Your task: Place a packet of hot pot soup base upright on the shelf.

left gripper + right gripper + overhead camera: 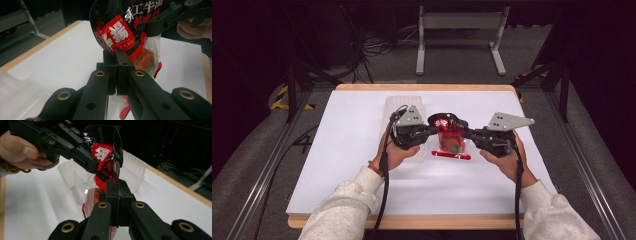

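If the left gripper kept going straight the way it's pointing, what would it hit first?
The left gripper is shut on the red and black packet, so the packet itself comes first. Just beyond it, probably the right gripper, pinching the opposite side; depth is hard to judge.

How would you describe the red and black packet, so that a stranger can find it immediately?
Look at the middle of the white table, just right of the clear plastic tray. There the left gripper and the right gripper pinch a glossy sauce packet from both sides. It alone is red and black, with white Chinese print.
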Motion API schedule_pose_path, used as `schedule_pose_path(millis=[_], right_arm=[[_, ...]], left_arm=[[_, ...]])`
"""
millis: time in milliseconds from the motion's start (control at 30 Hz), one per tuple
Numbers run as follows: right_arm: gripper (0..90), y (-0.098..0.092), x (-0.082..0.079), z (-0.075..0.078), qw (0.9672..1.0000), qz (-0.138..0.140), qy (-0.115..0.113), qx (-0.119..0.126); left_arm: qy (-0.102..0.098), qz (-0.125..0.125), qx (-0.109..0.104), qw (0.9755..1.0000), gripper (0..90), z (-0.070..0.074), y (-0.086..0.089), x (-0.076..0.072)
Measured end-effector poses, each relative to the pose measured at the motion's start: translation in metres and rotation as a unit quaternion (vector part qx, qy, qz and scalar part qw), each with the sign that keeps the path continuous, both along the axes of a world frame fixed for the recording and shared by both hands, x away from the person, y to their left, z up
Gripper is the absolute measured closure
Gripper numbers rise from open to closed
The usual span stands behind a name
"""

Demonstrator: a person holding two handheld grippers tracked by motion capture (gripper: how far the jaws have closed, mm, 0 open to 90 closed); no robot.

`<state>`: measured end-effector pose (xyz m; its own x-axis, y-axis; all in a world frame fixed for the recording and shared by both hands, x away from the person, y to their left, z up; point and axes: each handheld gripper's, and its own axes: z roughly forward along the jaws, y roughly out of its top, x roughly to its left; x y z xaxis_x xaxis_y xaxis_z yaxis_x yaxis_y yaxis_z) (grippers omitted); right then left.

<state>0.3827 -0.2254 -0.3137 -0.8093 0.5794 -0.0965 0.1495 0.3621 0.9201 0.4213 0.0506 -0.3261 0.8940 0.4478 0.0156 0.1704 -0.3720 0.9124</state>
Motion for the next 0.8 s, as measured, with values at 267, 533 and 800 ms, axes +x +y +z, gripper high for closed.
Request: schedule_pose_path(millis=[267, 533, 800], right_arm=[[89.5, 0.028, 0.031, 0.014, 0.9999, -0.001, -0.013, 0.003], [89.6, 0.056, 0.068, 0.025, 0.9996, -0.005, -0.026, 0.001], [89.6, 0.089, 0.106, 0.021, 0.9996, -0.011, -0.027, -0.001]], left_arm=[[-0.010, 0.048, -0.006, 0.9988, 88.9, 0.016, 0.021, 0.019], [-0.011, 0.089, -0.023, 0.9957, 88.8, 0.023, 0.042, 0.051], [-0.009, 0.127, -0.011, 0.9917, 88.8, 0.024, 0.059, 0.080]])
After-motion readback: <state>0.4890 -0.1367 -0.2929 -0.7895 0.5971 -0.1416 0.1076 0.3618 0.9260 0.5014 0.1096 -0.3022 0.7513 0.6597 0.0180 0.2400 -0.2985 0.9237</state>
